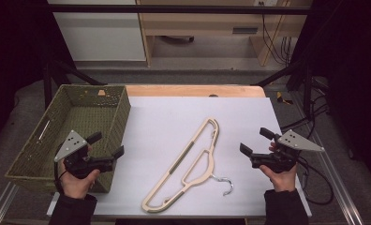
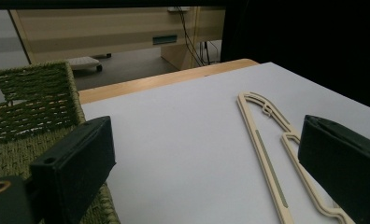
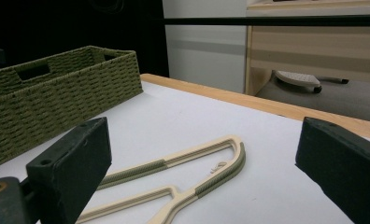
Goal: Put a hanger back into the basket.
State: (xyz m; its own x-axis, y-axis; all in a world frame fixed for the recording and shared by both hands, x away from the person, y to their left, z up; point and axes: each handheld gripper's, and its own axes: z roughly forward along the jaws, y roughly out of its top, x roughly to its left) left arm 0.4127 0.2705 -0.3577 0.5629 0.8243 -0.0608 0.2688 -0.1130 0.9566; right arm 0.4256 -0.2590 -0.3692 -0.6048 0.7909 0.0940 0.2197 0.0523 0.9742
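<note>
A cream plastic coat hanger (image 1: 193,164) with olive grip strips and a metal hook (image 1: 226,183) lies flat on the white table top (image 1: 174,122), slanting from near left to far right. My left gripper (image 1: 107,145) hovers open at the table's left side, next to the basket, nothing between its jaws. My right gripper (image 1: 256,141) hovers open at the right, a hand's width from the hanger. The left gripper view shows the hanger (image 2: 272,154) ahead and to the right. In the right gripper view the hanger (image 3: 183,170) lies just ahead between the spread jaws.
An olive woven basket (image 1: 31,154) stands at the table's left edge, empty inside; its wall (image 2: 29,107) (image 3: 57,98) rises beside my left gripper. A wooden strip (image 1: 193,90) borders the far edge. Cabinets and cables stand beyond the table.
</note>
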